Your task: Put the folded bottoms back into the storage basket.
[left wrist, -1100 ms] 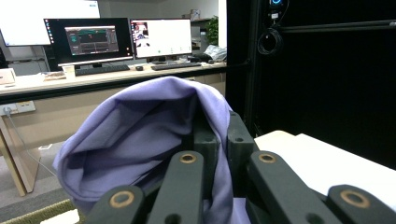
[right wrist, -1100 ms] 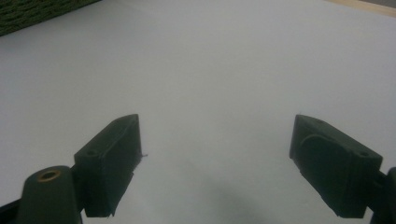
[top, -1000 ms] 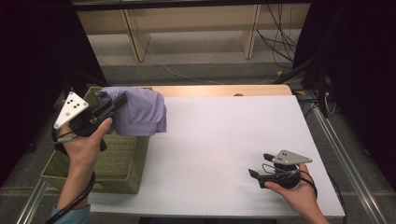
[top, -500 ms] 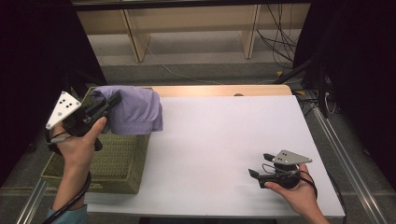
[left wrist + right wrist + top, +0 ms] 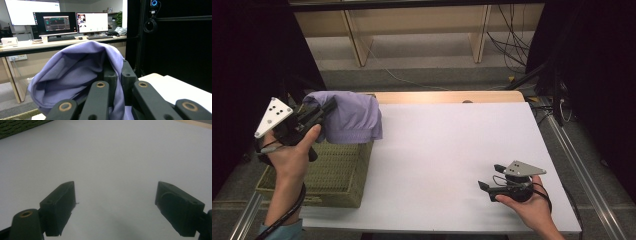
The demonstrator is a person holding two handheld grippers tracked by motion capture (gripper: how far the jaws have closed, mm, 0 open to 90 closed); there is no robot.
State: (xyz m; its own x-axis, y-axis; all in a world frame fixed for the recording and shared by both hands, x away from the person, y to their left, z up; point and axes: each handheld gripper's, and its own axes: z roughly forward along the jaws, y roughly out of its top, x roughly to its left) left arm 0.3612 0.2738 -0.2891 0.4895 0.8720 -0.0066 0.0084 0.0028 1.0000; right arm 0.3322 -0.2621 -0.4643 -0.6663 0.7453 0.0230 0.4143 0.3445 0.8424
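A lilac cloth [image 5: 352,119] hangs in the air over the far end of a woven green basket [image 5: 330,170] at the table's left. My left gripper [image 5: 328,107] is shut on its upper edge, and in the left gripper view the cloth [image 5: 75,75] drapes over and between the closed jaws. My right gripper [image 5: 490,176] rests low over the white table [image 5: 452,145] near the front right, its jaws wide open with nothing between them; the right gripper view looks along the bare tabletop [image 5: 112,157] between its fingertips [image 5: 60,205].
The basket's corner [image 5: 17,127] shows at the top left of the right gripper view. A wooden strip [image 5: 447,96] borders the table's far edge. Metal rails [image 5: 577,165] run along both sides. Desks with monitors [image 5: 72,23] stand beyond.
My left gripper has drifted a little left and back with the cloth, which now hangs farther over the basket. The right gripper has not moved.
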